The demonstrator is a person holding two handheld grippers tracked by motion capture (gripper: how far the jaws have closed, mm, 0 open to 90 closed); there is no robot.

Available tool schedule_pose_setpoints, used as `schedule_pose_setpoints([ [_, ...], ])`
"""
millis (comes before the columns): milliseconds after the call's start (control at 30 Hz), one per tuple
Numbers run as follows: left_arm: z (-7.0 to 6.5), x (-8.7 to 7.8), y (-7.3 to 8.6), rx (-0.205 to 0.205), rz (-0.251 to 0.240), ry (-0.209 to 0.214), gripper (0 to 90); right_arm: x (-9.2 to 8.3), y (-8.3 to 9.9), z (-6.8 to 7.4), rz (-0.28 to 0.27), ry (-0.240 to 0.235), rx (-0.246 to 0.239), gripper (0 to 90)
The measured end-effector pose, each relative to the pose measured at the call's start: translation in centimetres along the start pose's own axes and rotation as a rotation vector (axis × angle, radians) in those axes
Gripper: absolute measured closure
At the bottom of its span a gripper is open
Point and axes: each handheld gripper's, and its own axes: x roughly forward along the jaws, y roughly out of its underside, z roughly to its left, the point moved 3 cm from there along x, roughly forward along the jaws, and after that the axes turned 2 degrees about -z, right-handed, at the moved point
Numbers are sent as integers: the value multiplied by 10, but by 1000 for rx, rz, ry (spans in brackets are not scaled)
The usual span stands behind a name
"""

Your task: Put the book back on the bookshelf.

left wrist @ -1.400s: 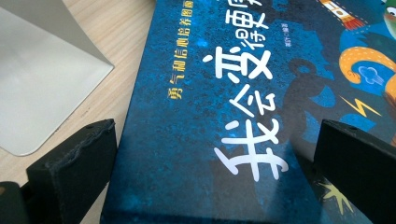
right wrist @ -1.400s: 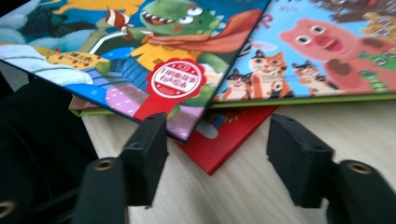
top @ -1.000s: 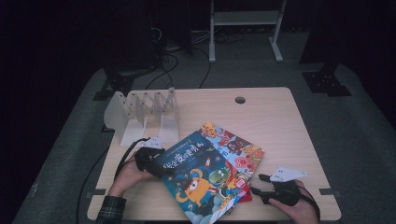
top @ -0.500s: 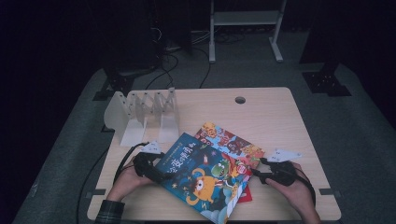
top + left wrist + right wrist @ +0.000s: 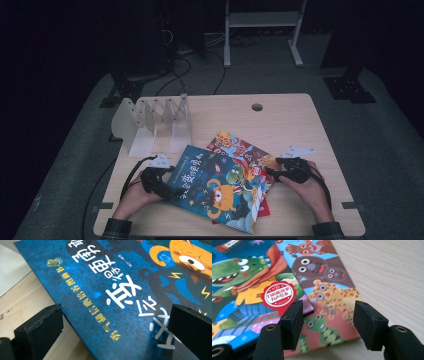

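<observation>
A blue picture book with an orange creature lies tilted on the table, on top of a second, red-toned book. My left gripper is at the blue book's left edge. In the left gripper view it stands open and straddles that edge of the blue book, one jaw over the bare table and one over the cover. My right gripper is at the books' right side. It is open around the corner of the lower book, beside the blue book's corner.
A white slotted book rack stands at the back left of the wooden table. A round cable hole is near the far edge. Bare tabletop lies to the right and behind the books. Cables trail from both grippers.
My right gripper has moved from the table's front right edge up and left to the books' right corner. The left gripper has stayed at the blue book's left edge.
</observation>
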Motion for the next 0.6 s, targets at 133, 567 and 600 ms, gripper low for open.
schedule_pose_setpoints([
  [133, -1, 0, -1, 7, 1, -4, 0, 8, -8, -6, 6, 19, 0, 406],
  [567, -5, -2, 2, -38, -16, 4, 0, 26, -20, -21, 1, 20, 29, 429],
  [600, -4, -2, 3, -41, -14, 2, 0, 23, -18, -20, -5, 11, 30, 435],
])
